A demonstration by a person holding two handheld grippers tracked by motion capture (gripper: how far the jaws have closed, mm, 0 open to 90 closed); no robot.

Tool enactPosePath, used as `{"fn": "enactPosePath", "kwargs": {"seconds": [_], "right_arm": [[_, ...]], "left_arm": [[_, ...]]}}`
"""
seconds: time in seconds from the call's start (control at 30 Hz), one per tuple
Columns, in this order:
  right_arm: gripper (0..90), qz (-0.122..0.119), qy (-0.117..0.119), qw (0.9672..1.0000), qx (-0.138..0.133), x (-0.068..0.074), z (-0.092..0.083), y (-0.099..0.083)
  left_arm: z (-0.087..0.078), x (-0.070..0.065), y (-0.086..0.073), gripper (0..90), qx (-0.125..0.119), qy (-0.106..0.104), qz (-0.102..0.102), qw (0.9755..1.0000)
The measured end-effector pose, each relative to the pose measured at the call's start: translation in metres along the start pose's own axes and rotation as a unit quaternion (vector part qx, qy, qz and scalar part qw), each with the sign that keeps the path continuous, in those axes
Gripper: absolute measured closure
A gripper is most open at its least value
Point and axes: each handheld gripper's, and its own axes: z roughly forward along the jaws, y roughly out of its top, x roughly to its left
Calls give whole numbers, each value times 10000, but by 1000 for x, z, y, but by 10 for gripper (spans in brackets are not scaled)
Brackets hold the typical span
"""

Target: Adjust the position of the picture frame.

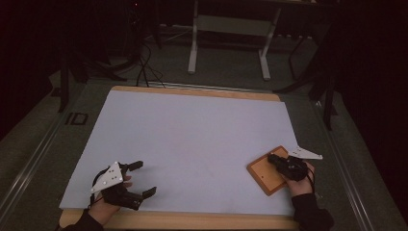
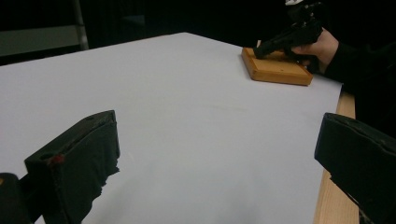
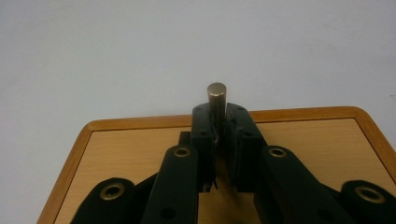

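Right gripper: fingers clamped on upright metal pin over wooden block, table's near-right corner. Left gripper: fingers apart, near-left corner.

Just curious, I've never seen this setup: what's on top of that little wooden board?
Over the wooden board, the right gripper has its jaws shut on a short metal peg. The peg's lower end is covered by the jaws.

White sheet on wooden table, metal frame legs behind

One mark can be read — a dark "ID" sign on the grey floor just left of the table.
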Motion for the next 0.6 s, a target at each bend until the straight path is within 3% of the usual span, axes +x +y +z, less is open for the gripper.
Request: {"fn": "enactPosePath", "kwargs": {"seconds": [0.1, 0.2, 0.6], "right_arm": [[826, 131, -16, 9999, -5, 1, 0, 0], [842, -18, -107, 9999, 47, 3, 0, 2], [853, -170, -167, 9996, 144, 5, -2, 5]], "left_arm": [[0, 0, 0, 4, 4, -2, -10, 10000], [1, 0, -1, 5, 21, 2, -1, 10000], [0, 0, -1, 5, 35, -31, -9, 10000]]}}
